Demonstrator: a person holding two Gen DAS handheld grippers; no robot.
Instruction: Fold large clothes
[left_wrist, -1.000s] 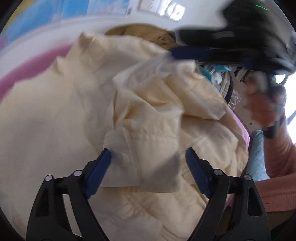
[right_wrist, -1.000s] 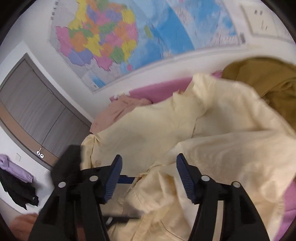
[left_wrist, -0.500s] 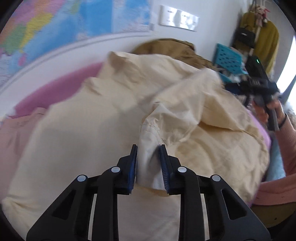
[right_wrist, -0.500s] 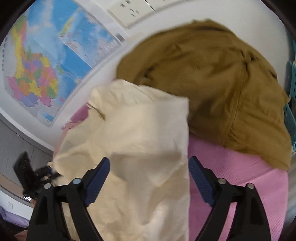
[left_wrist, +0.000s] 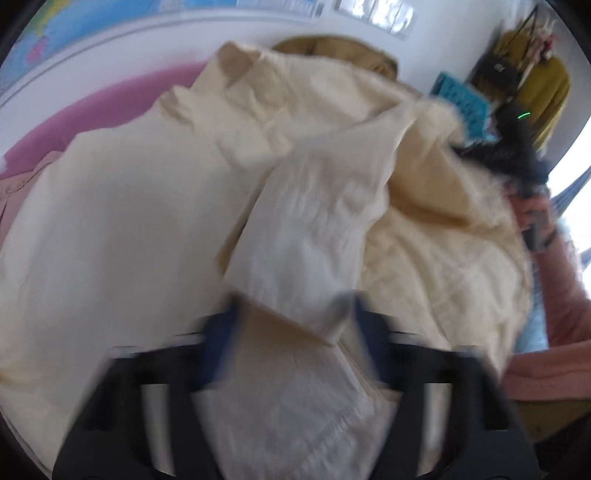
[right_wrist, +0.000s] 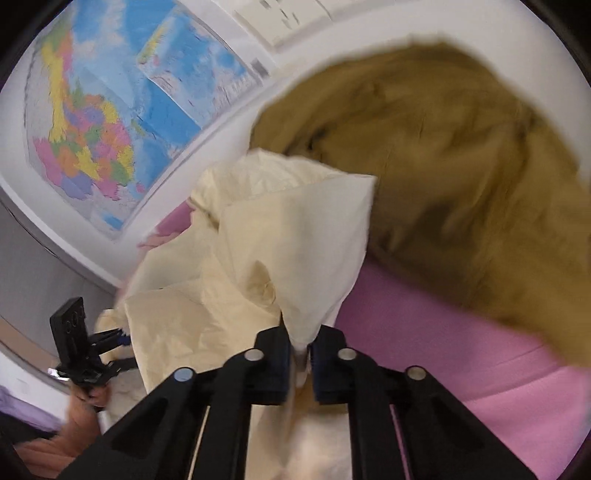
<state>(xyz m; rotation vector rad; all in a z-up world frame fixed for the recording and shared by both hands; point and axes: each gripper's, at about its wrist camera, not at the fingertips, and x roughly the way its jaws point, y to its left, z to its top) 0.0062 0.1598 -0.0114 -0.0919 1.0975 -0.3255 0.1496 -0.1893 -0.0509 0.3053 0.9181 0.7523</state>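
A large cream shirt (left_wrist: 129, 206) lies spread and rumpled over a pink surface (left_wrist: 110, 99). In the left wrist view my left gripper (left_wrist: 291, 336) is blurred, its jaws apart, with a cream sleeve (left_wrist: 314, 236) lying between and over them. In the right wrist view my right gripper (right_wrist: 300, 350) is shut on a corner of the cream shirt (right_wrist: 295, 236) and holds it lifted above the pink surface (right_wrist: 443, 354). The left gripper (right_wrist: 110, 350) shows far left there; the right gripper body (left_wrist: 509, 147) shows at right in the left view.
A mustard-brown garment (right_wrist: 443, 166) is heaped at the back against the wall. A pink garment (left_wrist: 14, 188) lies at the left edge. A world map (right_wrist: 110, 110) hangs on the wall. A teal crate (left_wrist: 461, 103) and hanging clothes (left_wrist: 546, 85) stand at the right.
My left gripper, shut on the sleeve half a second ago, has opened. My right gripper, open over the shirt corner, has shut on it.
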